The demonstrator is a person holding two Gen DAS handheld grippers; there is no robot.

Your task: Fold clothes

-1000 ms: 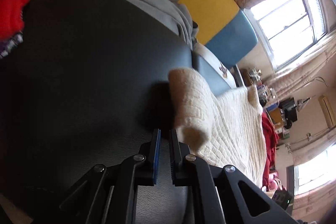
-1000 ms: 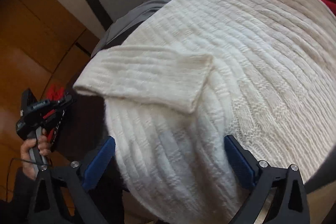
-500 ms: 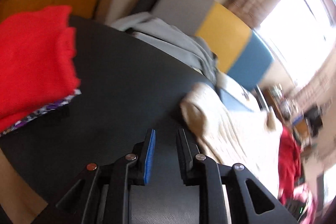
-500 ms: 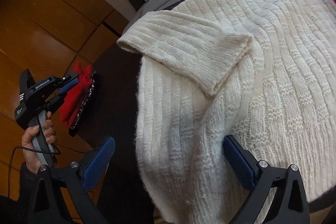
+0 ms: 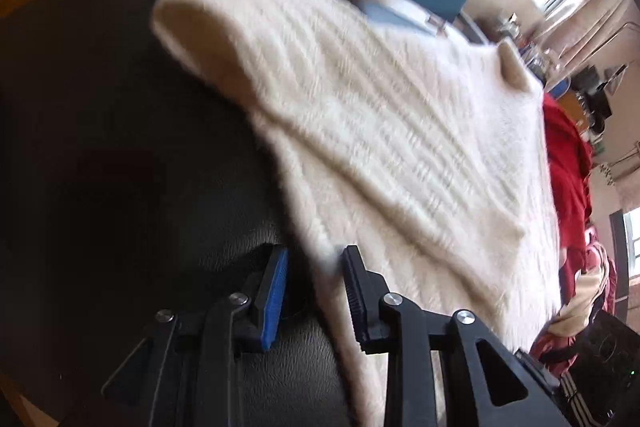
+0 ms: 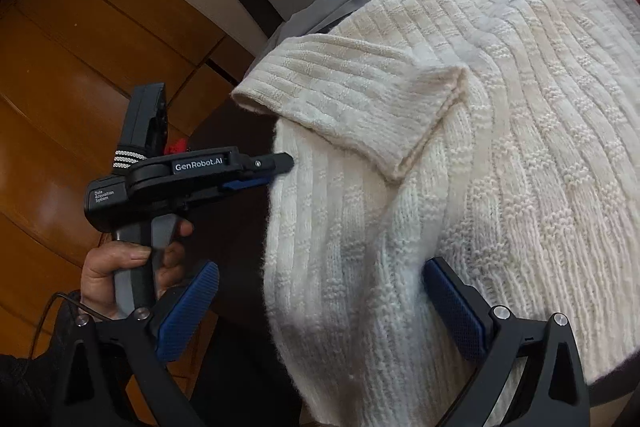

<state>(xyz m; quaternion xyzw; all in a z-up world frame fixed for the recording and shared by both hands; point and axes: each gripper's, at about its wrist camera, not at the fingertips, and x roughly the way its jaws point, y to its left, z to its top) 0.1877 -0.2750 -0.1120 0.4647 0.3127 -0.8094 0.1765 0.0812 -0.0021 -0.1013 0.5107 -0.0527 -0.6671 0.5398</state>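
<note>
A cream knitted sweater (image 6: 500,155) is spread on a dark table (image 5: 120,167), one sleeve (image 6: 352,99) folded back across its body. The left gripper (image 5: 314,267) is set at the sweater's edge, its jaws opening with the hem between them but not pinched. The right gripper (image 6: 320,301) is held released, its jaws wide astride the sweater's near edge.
</note>
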